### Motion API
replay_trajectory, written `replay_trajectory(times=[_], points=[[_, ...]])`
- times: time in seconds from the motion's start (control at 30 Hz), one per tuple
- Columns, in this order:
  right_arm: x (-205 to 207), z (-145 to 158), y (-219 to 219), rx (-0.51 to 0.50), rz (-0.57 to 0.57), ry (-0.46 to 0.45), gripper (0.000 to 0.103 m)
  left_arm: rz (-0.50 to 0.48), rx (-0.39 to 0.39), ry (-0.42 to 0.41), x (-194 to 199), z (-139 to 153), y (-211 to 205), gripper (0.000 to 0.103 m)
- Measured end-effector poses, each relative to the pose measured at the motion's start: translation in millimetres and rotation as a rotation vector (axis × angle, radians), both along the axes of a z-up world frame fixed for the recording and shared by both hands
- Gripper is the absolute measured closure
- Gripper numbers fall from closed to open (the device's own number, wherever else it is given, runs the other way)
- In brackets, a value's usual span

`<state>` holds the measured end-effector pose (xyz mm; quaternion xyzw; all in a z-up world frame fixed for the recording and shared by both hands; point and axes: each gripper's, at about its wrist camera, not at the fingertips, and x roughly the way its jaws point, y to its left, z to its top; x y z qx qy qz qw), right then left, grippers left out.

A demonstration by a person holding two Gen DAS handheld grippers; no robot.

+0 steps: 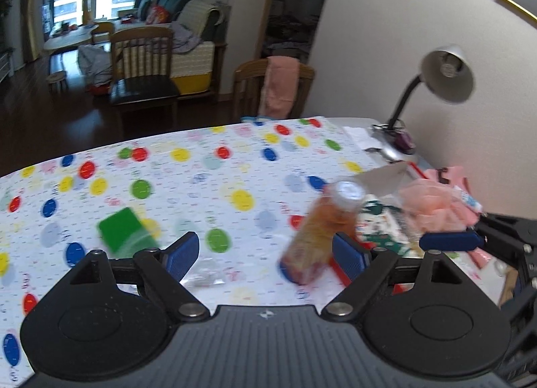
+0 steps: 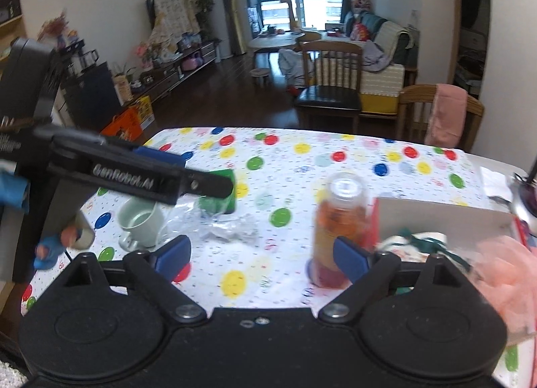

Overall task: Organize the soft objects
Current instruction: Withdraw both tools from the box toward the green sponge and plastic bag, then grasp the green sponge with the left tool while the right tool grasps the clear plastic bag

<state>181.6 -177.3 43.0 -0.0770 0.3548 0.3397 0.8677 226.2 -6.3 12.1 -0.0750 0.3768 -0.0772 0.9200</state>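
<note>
White "GenRobot.AI" lettering marks the black left claw [image 2: 214, 183] arm.

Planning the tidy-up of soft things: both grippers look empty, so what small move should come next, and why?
Probably swing the right gripper toward the pink mesh puff at its right: its jaws stand open and empty, and the puff lies loose by the white box.

Both wrist views look down slantwise, close over the dotted table [image 1: 235, 166] – sharing the orange bottle [image 2: 342, 230].
</note>
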Motion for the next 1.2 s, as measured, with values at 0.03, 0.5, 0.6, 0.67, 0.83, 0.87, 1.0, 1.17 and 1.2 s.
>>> replay_trajectory(times=[0.03, 0.5, 0.6, 0.67, 0.83, 0.87, 1.0, 1.17, 1.2], points=[[0.1, -3.1, 8.9, -0.004, 0.008, 0.004, 0.011, 0.011, 0.001, 0.006, 2.0, -1.4, 8.7, 0.015], [31.4, -57.1, 116.3, -0.098, 0.134, 0.035, 0.009, 0.130, 0.006, 0.122, 57.4, -32.1, 106.5, 0.001], [44.6, -71.1, 133.9, -0.122, 0.161, 0.050, 0.009, 0.138, -0.057, 0.207, 78.2, -46.2, 122.0, 0.001], [51.9, -79.6, 143.1, -0.139, 0.176, 0.059, 0.009, 0.159, -0.111, 0.256, 90.8, -57.8, 133.2, 0.001], [67.3, -98.6, 162.9, -0.178, 0.219, 0.066, 0.009, 0.201, -0.157, 0.362, 121.0, -87.4, 148.6, 0.001], [70.2, -102.8, 166.7, -0.187, 0.230, 0.068, 0.010, 0.200, -0.143, 0.375, 126.7, -92.3, 149.6, 0.001], [76.4, -115.6, 184.5, -0.255, 0.292, 0.043, 0.010, 0.208, -0.120, 0.452, 150.7, -114.4, 154.6, 0.001], [83.6, -130.3, 204.0, -0.315, 0.366, 0.021, 0.011, 0.246, -0.128, 0.514, 173.5, -133.5, 160.0, 0.001], [85.6, -133.7, 206.7, -0.326, 0.374, 0.020, 0.013, 0.255, -0.129, 0.522, 177.0, -137.0, 159.8, 0.001]])
